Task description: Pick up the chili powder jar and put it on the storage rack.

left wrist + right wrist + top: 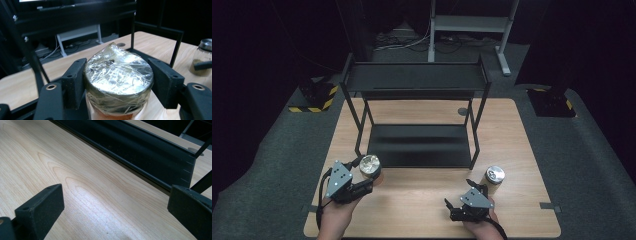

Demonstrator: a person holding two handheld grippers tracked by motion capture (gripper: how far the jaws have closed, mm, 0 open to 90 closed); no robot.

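Observation:
My left gripper [366, 186] is shut on a jar [370, 167] with a plastic-wrapped metal lid, near the table's front left. In the left gripper view the jar [118, 76] sits squarely between the two black jaws, whose pads press on its lid, and orange contents show below the lid. A second jar [493, 179] with a metal lid and brown contents stands at the front right; the second jar [203, 58] also appears at the far right of the left gripper view. My right gripper [453, 208] rests low over the bare wood just left of it, open with nothing between its jaws [112, 220].
A black two-tier metal shelf rack [417, 82] stands in the middle of the wooden table [422, 200], its lower tray [140, 157] lying just beyond my right gripper. The rack's legs [474, 150] stand close to both jars. A dark floor surrounds the table.

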